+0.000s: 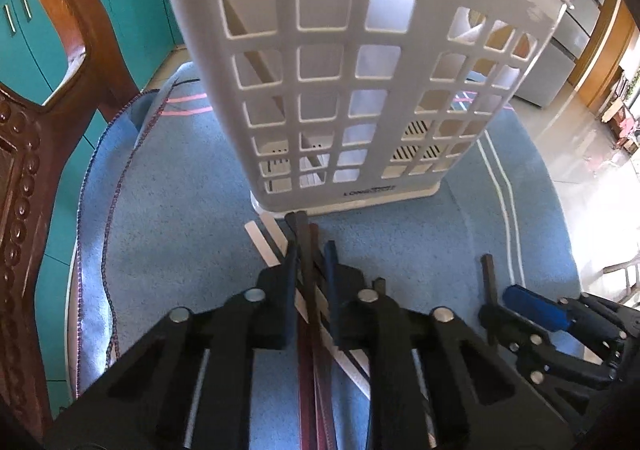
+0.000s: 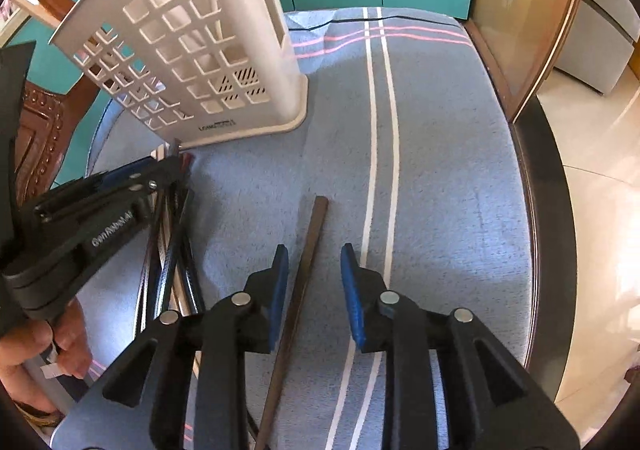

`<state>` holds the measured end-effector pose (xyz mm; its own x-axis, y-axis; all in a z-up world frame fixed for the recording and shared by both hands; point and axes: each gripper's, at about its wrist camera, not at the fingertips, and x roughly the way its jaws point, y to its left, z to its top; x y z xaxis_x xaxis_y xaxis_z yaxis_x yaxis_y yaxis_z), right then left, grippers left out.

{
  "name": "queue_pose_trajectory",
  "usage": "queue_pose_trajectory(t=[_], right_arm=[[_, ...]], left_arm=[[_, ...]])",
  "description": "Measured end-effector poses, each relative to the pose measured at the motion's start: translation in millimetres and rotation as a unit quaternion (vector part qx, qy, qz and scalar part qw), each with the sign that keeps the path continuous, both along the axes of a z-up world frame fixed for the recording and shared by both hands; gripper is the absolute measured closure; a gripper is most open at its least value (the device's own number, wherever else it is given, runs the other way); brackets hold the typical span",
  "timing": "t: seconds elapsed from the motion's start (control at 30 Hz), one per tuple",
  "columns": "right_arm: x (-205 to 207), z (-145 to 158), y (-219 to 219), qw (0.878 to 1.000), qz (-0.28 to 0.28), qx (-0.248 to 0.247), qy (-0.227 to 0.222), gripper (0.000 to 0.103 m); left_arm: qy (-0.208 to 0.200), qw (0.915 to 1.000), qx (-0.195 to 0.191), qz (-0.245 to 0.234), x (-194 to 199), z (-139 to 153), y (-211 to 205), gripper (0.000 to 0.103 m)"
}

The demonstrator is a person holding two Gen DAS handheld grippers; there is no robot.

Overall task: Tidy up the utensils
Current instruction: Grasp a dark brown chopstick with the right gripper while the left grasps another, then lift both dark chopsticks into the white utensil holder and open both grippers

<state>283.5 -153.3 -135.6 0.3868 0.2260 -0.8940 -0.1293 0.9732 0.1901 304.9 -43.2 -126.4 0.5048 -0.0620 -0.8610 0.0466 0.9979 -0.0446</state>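
– Left wrist view: how is the left tool (image 1: 310, 270) set?
– Clamped on dark, slim chopsticks (image 1: 306, 250) beside the white lattice plastic holder (image 1: 340, 90).
– And the right tool (image 2: 314, 286)?
– Parted, untouching, around one brown square-sectioned chopstick (image 2: 310, 250) lying on the fuzzy blue striped towel (image 2: 440, 170).

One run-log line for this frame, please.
left gripper: shut on chopsticks | right gripper: open around brown chopstick on cloth | holder: upright
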Motion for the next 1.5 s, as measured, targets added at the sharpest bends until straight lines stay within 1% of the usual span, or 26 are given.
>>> queue_pose_trajectory(t=[0.07,0.17,0.37,0.43,0.47,0.53,0.57,0.6,0.63,0.77,0.8,0.83,0.9,1.03,1.07,1.1,1.13,1.17,1.2,1.27,1.37,1.5], right_arm=[[1,-2,1,1.000,0.000,0.001,0.000,0.076],[2,-4,2,1.000,-0.002,0.001,0.000,0.076],[1,-4,8,1.000,-0.002,-0.010,-0.002,0.076],[1,-4,10,1.000,-0.003,-0.014,-0.003,0.076],[1,-5,12,1.000,-0.003,-0.017,-0.004,0.076],[0,-5,17,1.000,-0.003,-0.023,-0.006,0.075],[1,-5,18,1.000,-0.003,-0.026,-0.007,0.074],[0,-5,21,1.000,-0.002,-0.029,-0.008,0.072],[0,-5,23,0.999,-0.002,-0.031,-0.010,0.070],[-2,-5,33,0.999,0.002,-0.049,-0.018,0.070],[-3,-5,35,0.998,0.003,-0.052,-0.020,0.070],[-4,-6,36,0.998,0.004,-0.054,-0.021,0.070],[-5,-6,39,0.998,0.006,-0.056,-0.024,0.070],[-7,-8,45,0.998,0.011,-0.058,-0.027,0.070],[-8,-8,46,0.998,0.011,-0.058,-0.028,0.071],[-9,-8,47,0.998,0.011,-0.058,-0.029,0.080],[-9,-8,46,0.998,0.012,-0.055,-0.028,0.093],[-8,-8,45,0.998,0.012,-0.050,-0.027,0.093],[-9,-8,44,0.999,0.010,-0.041,-0.025,0.094],[-9,-6,37,0.999,0.008,-0.030,-0.025,0.094],[-12,-2,35,0.999,0.007,-0.029,-0.033,0.095],[-14,0,30,0.999,0.002,-0.026,-0.034,0.095]], left_arm=[[-0.002,1.0000,0.000,-0.002,-4,6,4,0.095],[-0.005,0.9999,-0.009,0.002,-14,17,13,0.096],[0.001,0.9997,-0.019,0.016,-18,22,35,0.096],[0.004,0.9996,-0.018,0.020,-17,21,37,0.096],[0.005,0.9995,-0.025,0.020,-16,19,38,0.096],[0.008,0.9992,-0.038,0.013,-14,16,39,0.087],[0.008,0.9990,-0.043,0.007,-13,16,37,0.078],[0.007,0.9990,-0.044,0.004,-12,15,35,0.073],[0.007,0.9991,-0.043,0.002,-10,10,34,0.073],[0.024,0.9991,-0.034,0.001,2,-6,20,0.072],[0.023,0.9991,-0.036,0.002,-2,-6,19,0.072],[0.023,0.9990,-0.038,0.002,0,-7,19,0.072],[0.030,0.9989,-0.036,0.003,4,-11,17,0.078],[0.029,0.9989,-0.036,0.005,6,-12,16,0.079],[0.029,0.9989,-0.038,0.007,5,-12,17,0.081],[0.027,0.9988,-0.040,0.011,5,-12,19,0.084],[0.026,0.9987,-0.042,0.012,2,-9,24,0.086],[0.024,0.9987,-0.042,0.016,1,-8,26,0.088],[0.021,0.9987,-0.044,0.017,0,-6,29,0.093],[0.013,0.9983,-0.055,0.014,-3,1,34,0.095],[0.001,0.9982,-0.060,0.007,-7,9,36,0.095],[-0.006,0.9977,-0.066,0.010,-11,18,46,0.095]])
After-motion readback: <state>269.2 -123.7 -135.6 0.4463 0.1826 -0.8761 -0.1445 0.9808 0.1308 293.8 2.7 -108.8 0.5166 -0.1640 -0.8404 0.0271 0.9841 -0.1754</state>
